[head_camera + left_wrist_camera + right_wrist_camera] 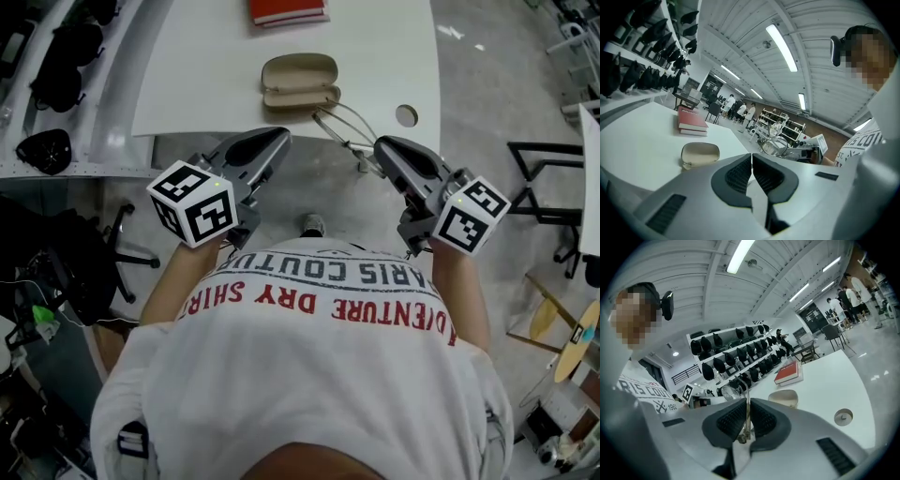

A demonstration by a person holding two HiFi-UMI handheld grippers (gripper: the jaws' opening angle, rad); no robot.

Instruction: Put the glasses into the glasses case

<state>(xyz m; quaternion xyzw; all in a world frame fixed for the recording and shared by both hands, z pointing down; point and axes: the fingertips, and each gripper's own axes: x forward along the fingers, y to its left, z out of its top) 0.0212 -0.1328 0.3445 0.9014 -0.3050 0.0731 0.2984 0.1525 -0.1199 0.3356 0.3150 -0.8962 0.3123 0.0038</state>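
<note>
Shirt (309, 375): "ARIS COUTU" dark, "DVENTURE DRY SHIRT" red, both cut off; "1962" in right gripper view. Book (289, 11) print unreadable.

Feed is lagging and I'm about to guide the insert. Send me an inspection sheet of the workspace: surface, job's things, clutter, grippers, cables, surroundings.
Surface: white table, with a round hole near its right edge.
Job's things: beige glasses case lies open near the table's front edge. The glasses are held in the air by that edge, just right of the case.
Clutter: red book at the far side.
Grippers: left gripper shut, nothing in it. Right gripper shut on a temple of the glasses.
Cables: nothing seen on the table.
Surroundings: racks of black gear at left, office chair beside the person, people far off.
</note>
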